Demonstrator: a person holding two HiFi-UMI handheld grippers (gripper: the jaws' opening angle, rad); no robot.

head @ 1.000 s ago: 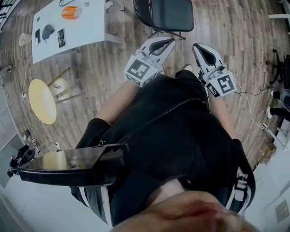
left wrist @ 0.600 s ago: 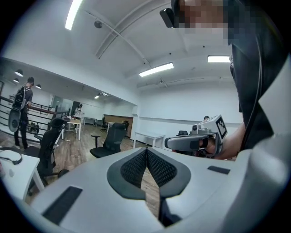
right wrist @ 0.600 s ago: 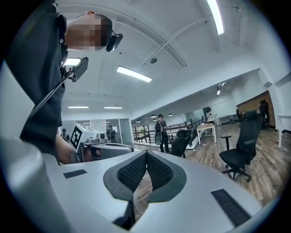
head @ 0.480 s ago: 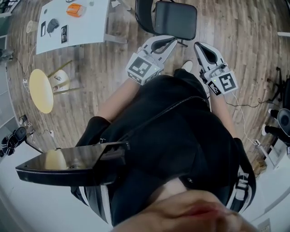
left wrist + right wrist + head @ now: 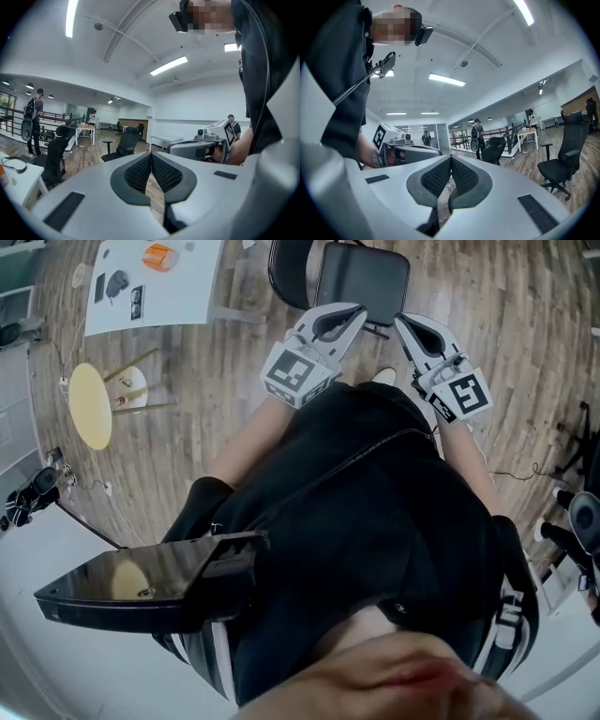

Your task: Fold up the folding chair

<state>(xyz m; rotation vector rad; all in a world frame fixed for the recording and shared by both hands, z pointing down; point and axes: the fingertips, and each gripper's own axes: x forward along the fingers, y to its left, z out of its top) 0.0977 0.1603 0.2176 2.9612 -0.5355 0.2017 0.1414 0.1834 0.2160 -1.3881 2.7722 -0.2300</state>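
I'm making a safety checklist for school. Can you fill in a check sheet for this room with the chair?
Surface: wooden floor, person standing on it.
Job's things: black folding chair, open, not folded yet.
Clutter: white table with an orange object and small dark items; yellow round stool.
Grippers: left gripper and right gripper shut, empty, pointing toward the chair.
Cables: thin cable on the floor.
Surroundings: open office, office chair, people far off.

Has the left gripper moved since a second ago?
Yes. The left gripper has come toward the folding chair; its tip now overlaps the seat's front edge, where floor showed between them before.
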